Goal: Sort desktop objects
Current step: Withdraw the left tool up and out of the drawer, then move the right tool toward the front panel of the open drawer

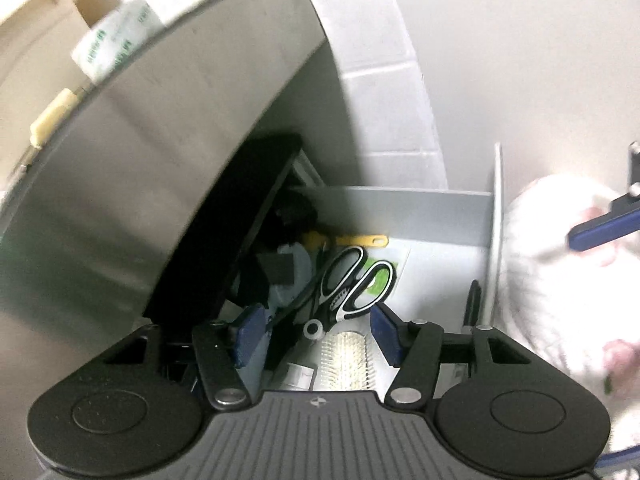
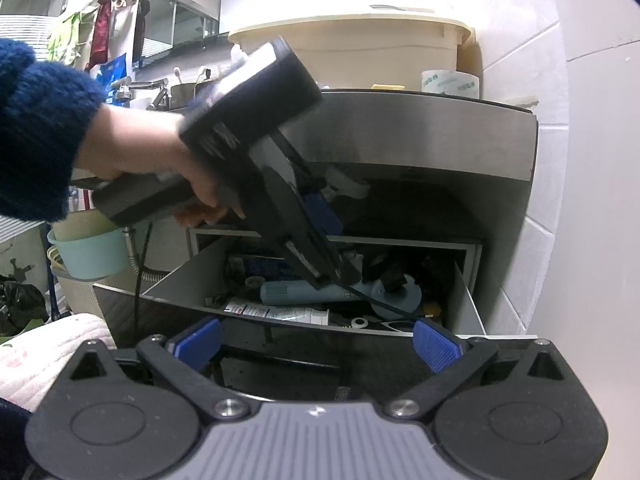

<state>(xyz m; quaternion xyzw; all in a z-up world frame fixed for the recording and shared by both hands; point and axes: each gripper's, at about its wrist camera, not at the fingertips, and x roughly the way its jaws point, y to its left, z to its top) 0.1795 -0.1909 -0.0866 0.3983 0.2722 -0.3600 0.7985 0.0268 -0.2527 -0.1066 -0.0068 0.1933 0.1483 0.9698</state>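
- The left gripper (image 1: 316, 336) hangs over the open drawer (image 1: 440, 208), pointing down into it. Its 2 blue pads stand apart and nothing is pinched between them.
- The scissors (image 1: 352, 280) lie in the drawer, on top of other things. They sit just past the tips of the pads, free of them.
- The black and white handle loops are up and to the right in the left wrist view. The long line of the scissors runs slanted, down to the left. The blade end is dark and hard to see.
- A hairbrush (image 1: 348, 356) lies just below the scissors, bristles up.
- The right gripper (image 2: 316, 344) waits in front of the drawer. Its pads are wide apart and hold nothing.
- I think the scissors are now put away. A good next move is to lift the left gripper straight up, so its pads do not catch the loops or the dark shelf (image 1: 224, 232) above.
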